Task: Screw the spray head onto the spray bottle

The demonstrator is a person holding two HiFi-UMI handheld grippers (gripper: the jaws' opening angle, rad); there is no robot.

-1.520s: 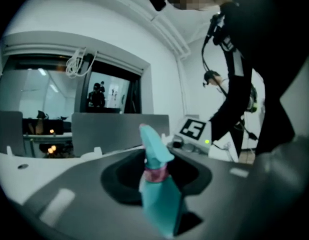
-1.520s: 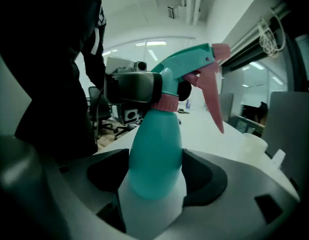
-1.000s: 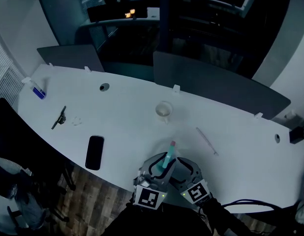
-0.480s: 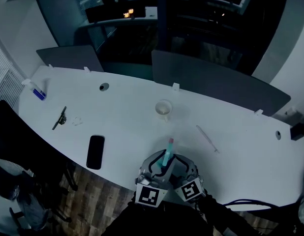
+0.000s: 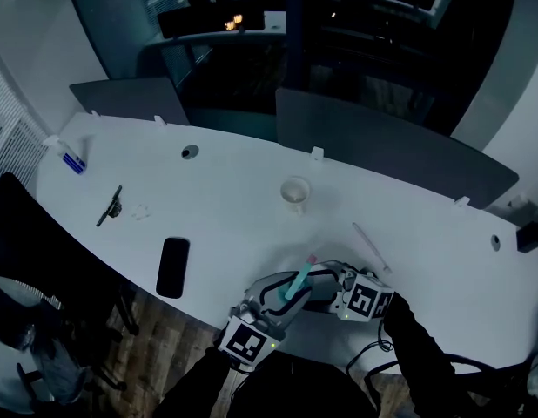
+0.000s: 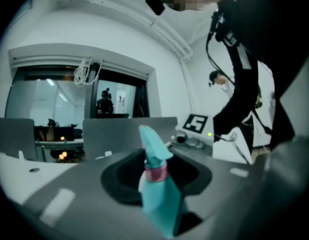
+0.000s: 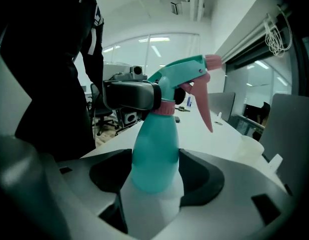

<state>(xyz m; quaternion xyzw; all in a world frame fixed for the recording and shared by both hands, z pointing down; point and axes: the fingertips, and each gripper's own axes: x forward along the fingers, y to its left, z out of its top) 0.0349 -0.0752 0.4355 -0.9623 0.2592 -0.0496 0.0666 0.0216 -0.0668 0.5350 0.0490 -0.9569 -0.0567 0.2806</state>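
- Head view: white table [image 5: 234,207], teal spray bottle [image 5: 295,284] over its near edge, held up between the two grippers; left gripper [image 5: 286,293] comes in from the lower left, right gripper [image 5: 319,279] from the right; black phone [image 5: 172,266] lies flat to the left, well apart; white cup [image 5: 294,192] stands further back on the table
- Left gripper view: spray head [image 6: 153,151] and pink collar [image 6: 155,173] sit right between this gripper's jaws, jaws narrow and clamped around the neck, nozzle pointing away from the camera; the right gripper's marker cube [image 6: 196,123] shows just behind
- Right gripper view: teal bottle body fills the gap between this gripper's jaws, which stand wide and have just been closing; both pads touch its sides; spray head sits on top with the pink trigger [image 7: 204,106] hanging down to the right; a dark jaw of the left gripper grips the head at the collar
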